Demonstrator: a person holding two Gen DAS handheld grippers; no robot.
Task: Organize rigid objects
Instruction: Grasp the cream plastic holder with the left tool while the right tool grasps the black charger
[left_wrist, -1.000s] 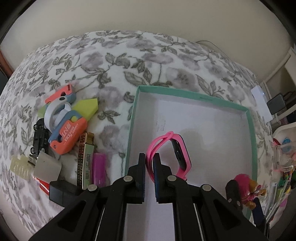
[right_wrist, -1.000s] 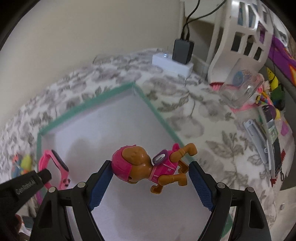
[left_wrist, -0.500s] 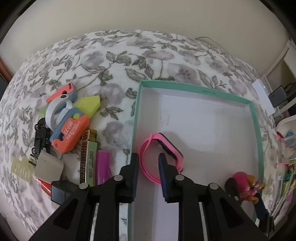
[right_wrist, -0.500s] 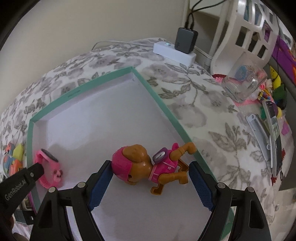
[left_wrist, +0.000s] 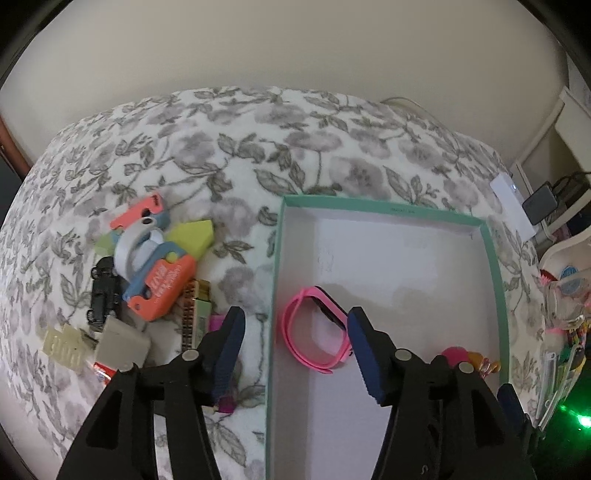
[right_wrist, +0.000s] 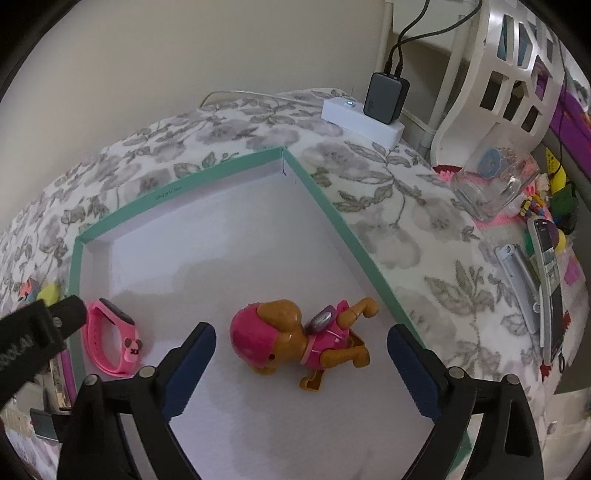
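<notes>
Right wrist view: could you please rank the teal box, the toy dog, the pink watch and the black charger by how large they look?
1. teal box
2. toy dog
3. pink watch
4. black charger, though it lies farther away, so its true rank is unsure.

The watch (left_wrist: 317, 334) lies in the box (left_wrist: 495, 266) between the left tongs (left_wrist: 295, 349); the toy dog (right_wrist: 299, 341) lies there between the right tongs (right_wrist: 301, 349). A heap of small things (left_wrist: 147, 280) lies left of the box.

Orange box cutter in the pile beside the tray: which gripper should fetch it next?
Left. The left gripper, open, has just let go of the pink watch at the tray edge nearest the orange box cutter. The right gripper straddles the toy dog on the far side.
</notes>
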